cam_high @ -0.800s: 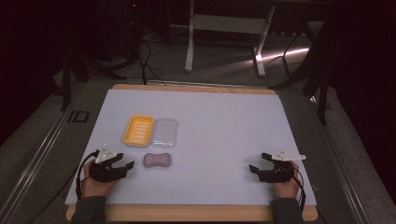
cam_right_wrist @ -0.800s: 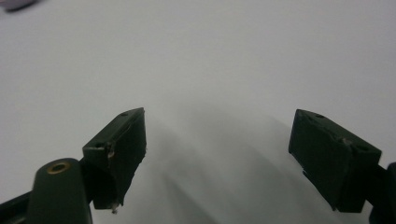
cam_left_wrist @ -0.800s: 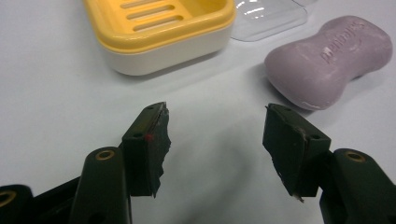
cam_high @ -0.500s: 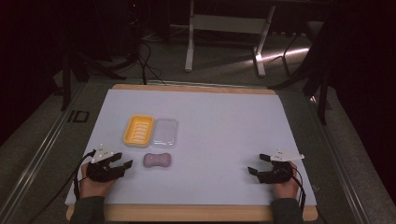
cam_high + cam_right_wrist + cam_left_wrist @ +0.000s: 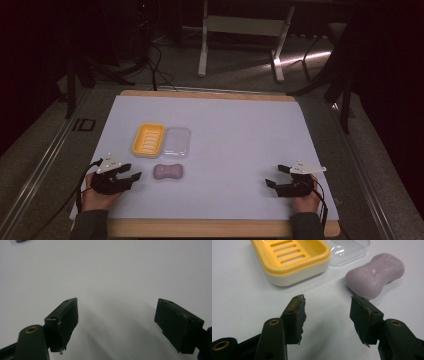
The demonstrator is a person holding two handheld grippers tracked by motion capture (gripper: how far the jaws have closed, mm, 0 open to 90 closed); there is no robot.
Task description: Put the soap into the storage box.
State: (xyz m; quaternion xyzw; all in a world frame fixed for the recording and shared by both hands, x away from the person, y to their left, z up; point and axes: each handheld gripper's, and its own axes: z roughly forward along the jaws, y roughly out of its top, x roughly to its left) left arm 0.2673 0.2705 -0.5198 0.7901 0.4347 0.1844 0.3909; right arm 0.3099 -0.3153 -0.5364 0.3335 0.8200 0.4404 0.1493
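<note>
Pale purple waisted soap bar point(image 5: 375, 275) upper right of the left gripper point(image 5: 327, 315) view, beyond its parted jaws, yellow slotted plastic soap dish point(image 5: 292, 257) (holding nothing) upper left, clear plastic lid point(image 5: 347, 248) beside it, right gripper point(image 5: 116, 320) jaws apart over bare white worktop point(image 5: 112, 270)

The soap dish point(image 5: 148, 139) is bright yellow on top, with a row of slots across its floor and a cream-white base. The lid point(image 5: 178, 142) beside it is clear. The soap bar point(image 5: 167, 171) is pale lilac. The worktop point(image 5: 240, 140) is white with a light wooden edge. Both tongs point(image 5: 327, 315) point(image 5: 117, 322) are black.
</note>
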